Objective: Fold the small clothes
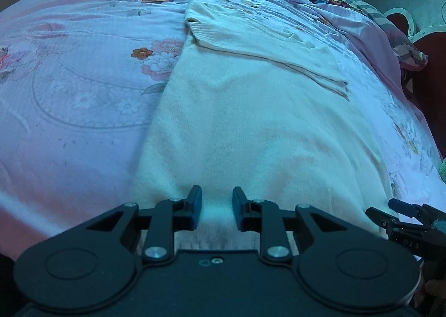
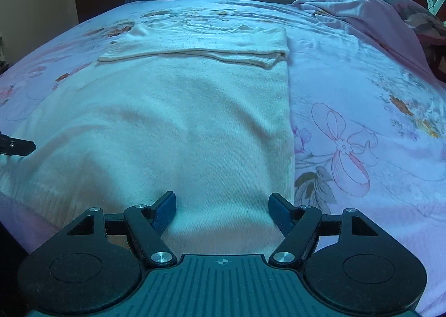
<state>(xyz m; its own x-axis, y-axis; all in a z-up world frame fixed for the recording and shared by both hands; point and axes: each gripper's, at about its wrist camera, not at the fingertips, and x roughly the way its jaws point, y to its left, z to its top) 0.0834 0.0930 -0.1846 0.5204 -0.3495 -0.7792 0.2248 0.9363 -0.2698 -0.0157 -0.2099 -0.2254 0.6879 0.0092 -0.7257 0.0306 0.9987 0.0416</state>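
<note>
Holding our left gripper (image 1: 214, 206) low over the near hem of the cream knitted sweater (image 1: 251, 121), we see its two blue-padded fingers (image 1: 195, 205) parted by a narrow gap, with nothing pinched between them; the ribbed hem lies just under and ahead of the tips. Our right gripper (image 2: 223, 212) stands wider apart, its fingers splayed over the same hem near the sweater's right edge, and it too grips nothing.

Straight ahead of both grippers the sweater stretches away from us, flat on the bed, its body smooth. At its far end both sleeves are folded across the chest, forming a band that runs crosswise; one ribbed cuff (image 2: 274, 61) ends at the sweater's right side in the right wrist view, and the other ribbed cuff (image 1: 195, 28) shows at the left side in the left wrist view. The neckline (image 2: 211, 25) lies beyond the band.

To the right of our left gripper, the black tip of the right gripper (image 1: 401, 211) reaches in at the frame's edge; in the right wrist view, the left gripper's black finger (image 2: 19, 146) pokes in from the left, resting near the sweater's left side.

Under everything spreads the pale pink floral bedsheet (image 2: 362, 121). Beyond it to the far right lies a rumpled lilac blanket (image 2: 362, 10).
</note>
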